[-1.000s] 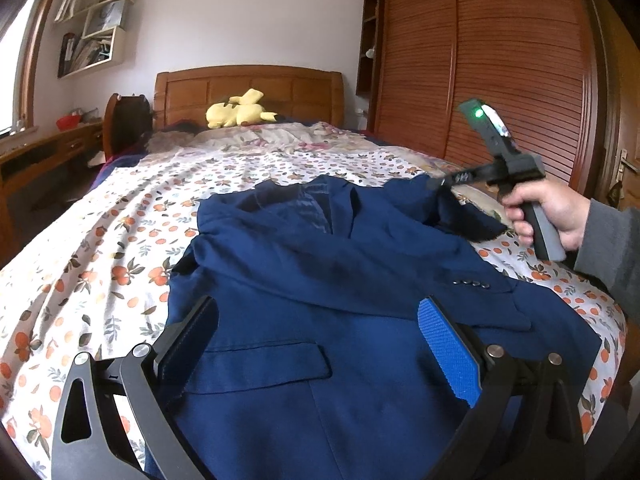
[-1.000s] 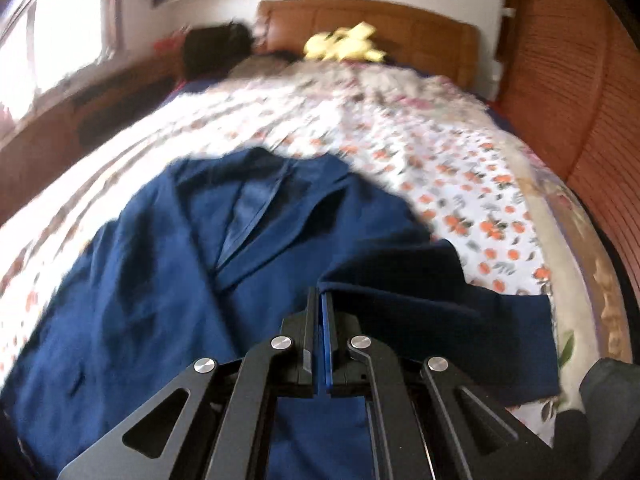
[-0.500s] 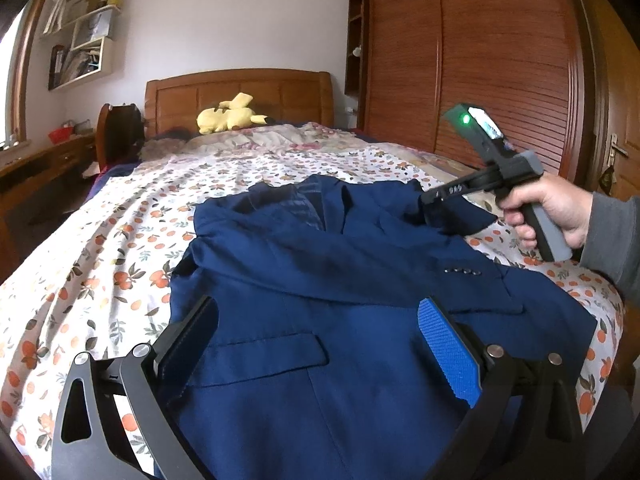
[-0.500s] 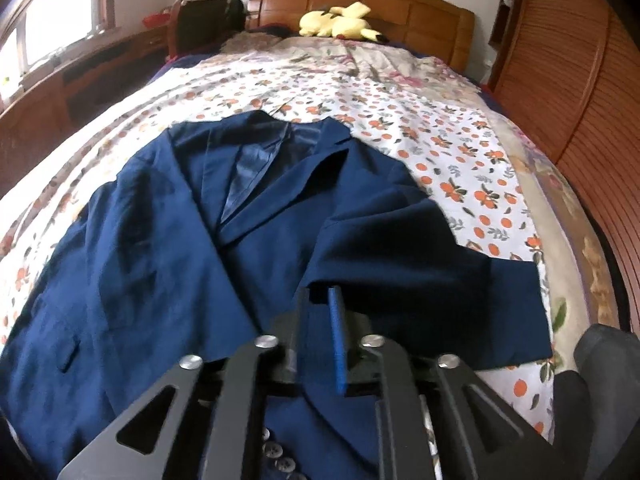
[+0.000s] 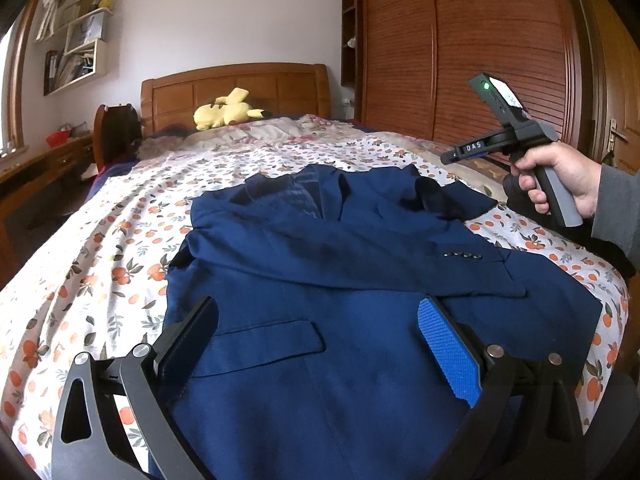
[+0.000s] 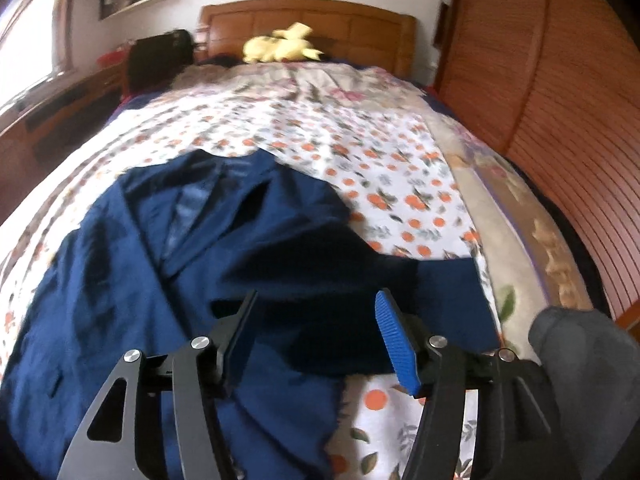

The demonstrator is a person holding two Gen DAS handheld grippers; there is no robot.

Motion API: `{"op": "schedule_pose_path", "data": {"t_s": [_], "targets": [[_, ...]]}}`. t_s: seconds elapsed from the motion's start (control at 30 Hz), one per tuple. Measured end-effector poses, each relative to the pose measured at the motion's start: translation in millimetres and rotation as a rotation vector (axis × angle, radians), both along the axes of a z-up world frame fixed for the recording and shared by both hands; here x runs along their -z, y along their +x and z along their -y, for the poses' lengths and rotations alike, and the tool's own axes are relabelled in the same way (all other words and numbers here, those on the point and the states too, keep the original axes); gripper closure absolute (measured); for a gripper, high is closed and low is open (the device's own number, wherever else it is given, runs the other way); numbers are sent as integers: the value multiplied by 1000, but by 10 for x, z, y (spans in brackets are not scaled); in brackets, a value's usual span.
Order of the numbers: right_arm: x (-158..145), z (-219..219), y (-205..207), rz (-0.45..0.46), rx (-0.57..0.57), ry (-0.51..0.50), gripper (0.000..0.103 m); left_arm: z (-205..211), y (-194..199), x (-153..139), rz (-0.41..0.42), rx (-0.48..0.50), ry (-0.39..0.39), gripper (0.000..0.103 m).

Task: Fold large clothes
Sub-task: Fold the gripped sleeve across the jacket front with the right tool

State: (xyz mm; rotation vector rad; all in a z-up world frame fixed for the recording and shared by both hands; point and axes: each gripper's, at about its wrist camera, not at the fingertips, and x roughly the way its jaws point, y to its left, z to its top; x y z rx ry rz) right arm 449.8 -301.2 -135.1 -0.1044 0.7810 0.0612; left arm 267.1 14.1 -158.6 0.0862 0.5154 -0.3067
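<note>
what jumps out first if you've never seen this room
The navy jacket spread face up across the near half of the orange-print bedspread, one sleeve folded over its chest. Both grippers are open above it: the left gripper over the pocket flap, the right gripper, whose jaws have just been opening, empty by the jacket's right edge. A yellow plush lies by the wooden headboard.
</note>
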Motion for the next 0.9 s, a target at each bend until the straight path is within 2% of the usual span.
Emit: {"op": "schedule_pose_path", "data": {"t_s": [0.1,0.53,0.8,0.83,0.9], "targets": [[186,160,58,-33,55,10,40,41,16,18,-5,3,6,3],[969,838,243,-206,232,119,40,111,43,45,-7,12,20,3],[1064,1004,324,-210,283,230,40,101,44,59,-6,8,24,3],[1065,1013,351,-208,288,232,44,102,44,59,-6,7,26,3],[1059,1010,390,-202,300,205,68,95,45,58,-5,6,27,3]]}}
